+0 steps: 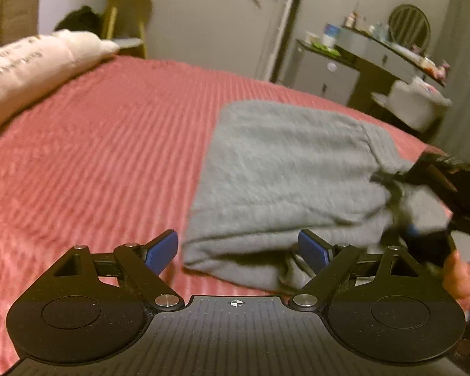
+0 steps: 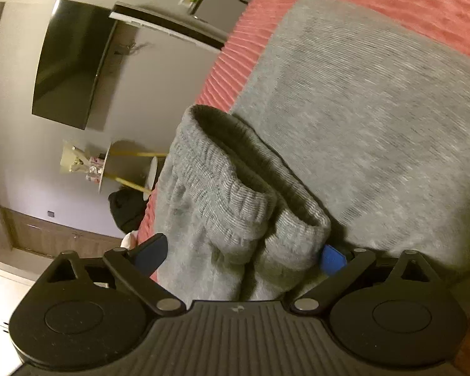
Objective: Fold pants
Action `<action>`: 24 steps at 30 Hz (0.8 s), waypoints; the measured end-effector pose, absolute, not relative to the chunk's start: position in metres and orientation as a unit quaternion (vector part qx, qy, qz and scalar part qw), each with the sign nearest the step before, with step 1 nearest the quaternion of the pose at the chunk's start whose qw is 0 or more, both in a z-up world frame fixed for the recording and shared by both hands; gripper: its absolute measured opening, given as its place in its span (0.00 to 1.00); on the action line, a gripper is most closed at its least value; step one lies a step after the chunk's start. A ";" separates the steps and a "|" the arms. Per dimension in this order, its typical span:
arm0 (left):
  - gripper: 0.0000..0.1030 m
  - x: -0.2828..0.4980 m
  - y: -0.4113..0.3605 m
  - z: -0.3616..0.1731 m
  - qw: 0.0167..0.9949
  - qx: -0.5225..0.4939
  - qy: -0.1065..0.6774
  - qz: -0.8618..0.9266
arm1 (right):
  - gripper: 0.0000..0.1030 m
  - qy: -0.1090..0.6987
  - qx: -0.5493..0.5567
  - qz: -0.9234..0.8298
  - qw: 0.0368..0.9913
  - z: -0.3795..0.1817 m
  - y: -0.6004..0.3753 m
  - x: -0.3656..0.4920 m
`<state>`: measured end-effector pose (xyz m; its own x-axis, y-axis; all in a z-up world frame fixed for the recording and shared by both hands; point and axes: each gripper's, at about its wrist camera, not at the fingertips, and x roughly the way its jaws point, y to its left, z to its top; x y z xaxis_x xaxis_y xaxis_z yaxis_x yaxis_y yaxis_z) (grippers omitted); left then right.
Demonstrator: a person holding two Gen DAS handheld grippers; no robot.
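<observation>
Left gripper [image 1: 238,249] spread wide over pants [image 1: 285,172], right gripper [image 2: 241,252] spread around waistband [image 2: 235,169]

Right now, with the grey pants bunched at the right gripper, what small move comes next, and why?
Probably ease the right gripper back off the waistband. Its jaws stand wide, the ribbed band bunched between them, while the grey pants already lie folded on the red bedspread. The left gripper is open too.
</observation>
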<state>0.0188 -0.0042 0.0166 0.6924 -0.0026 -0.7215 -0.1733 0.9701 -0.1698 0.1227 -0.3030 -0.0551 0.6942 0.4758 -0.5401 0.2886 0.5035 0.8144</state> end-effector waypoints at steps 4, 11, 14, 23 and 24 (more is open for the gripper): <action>0.87 0.023 -0.005 0.010 0.902 -0.134 0.409 0.043 | 0.50 0.387 0.513 0.057 0.764 -0.067 -0.303 0.125; 0.86 0.033 -0.011 -0.004 0.891 -0.124 0.434 0.055 | 0.40 0.358 0.443 0.066 0.819 -0.013 -0.280 0.127; 0.80 0.032 -0.004 -0.004 0.892 -0.141 0.423 0.076 | 0.39 0.318 0.447 0.084 0.832 0.019 -0.281 0.116; 0.67 0.018 0.017 0.003 0.891 -0.196 0.400 0.091 | 0.39 0.261 0.458 0.066 0.847 0.047 -0.324 0.090; 0.67 0.017 0.014 0.005 0.895 -0.187 0.396 0.085 | 0.39 0.261 0.460 0.058 0.846 0.042 -0.329 0.087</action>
